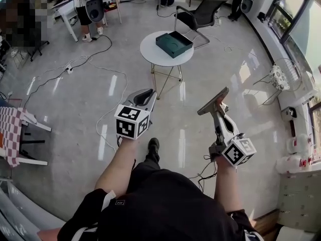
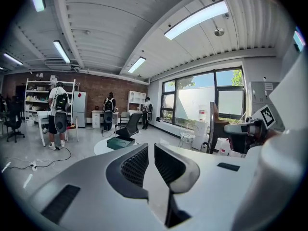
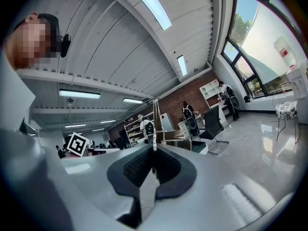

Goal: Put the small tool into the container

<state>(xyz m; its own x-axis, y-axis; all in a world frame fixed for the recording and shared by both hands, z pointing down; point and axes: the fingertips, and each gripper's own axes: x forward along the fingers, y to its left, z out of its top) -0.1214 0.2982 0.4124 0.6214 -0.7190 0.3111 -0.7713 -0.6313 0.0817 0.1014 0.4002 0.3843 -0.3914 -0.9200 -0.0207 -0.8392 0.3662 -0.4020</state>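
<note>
container (image 1: 174, 43) on tabletop (image 1: 150, 53) | chair (image 1: 199, 14) behind | left gripper (image 1: 145, 94), right gripper (image 1: 212, 102) before tabletop | tool (image 1: 214, 99) in right

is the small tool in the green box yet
No, the small tool is clamped in the right claw, away from the green box on the round table.

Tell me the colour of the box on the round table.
The box is dark teal-green; the head view shows it best.
</note>
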